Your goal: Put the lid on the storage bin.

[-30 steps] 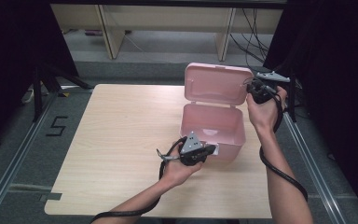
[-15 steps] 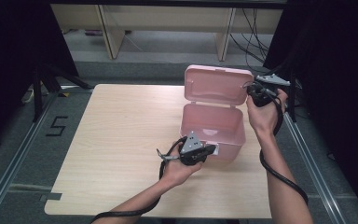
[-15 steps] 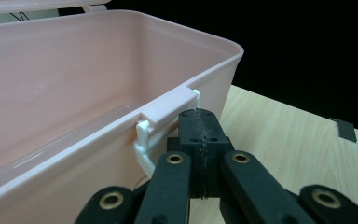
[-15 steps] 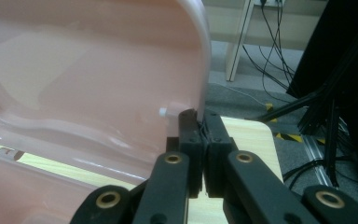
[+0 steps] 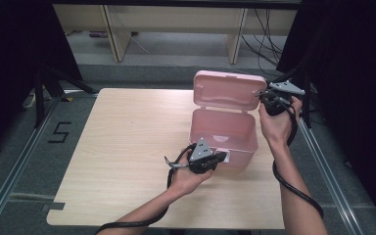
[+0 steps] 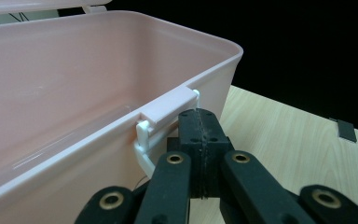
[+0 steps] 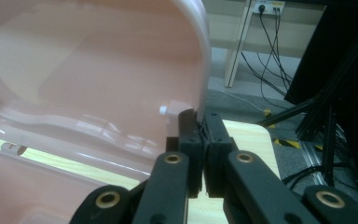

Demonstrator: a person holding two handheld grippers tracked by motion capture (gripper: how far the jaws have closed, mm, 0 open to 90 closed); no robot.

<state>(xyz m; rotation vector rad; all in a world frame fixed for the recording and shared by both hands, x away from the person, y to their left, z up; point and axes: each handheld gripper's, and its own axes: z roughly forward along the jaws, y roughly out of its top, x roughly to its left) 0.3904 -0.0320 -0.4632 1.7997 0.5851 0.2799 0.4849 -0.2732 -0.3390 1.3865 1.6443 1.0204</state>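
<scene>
While left tongs (image 6: 200,140) pinched closed at box latch (image 6: 168,112), right tongs (image 7: 200,135) clamp lid (image 7: 121,70) edge.

Glossy, smooth pink plastic box (image 5: 223,132) on a matt, pale wood-grain table (image 5: 127,147).

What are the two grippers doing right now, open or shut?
Left gripper: shut, tips at the latch of the pink box, gripping nothing.
Right gripper: shut on the lid edge.
</scene>
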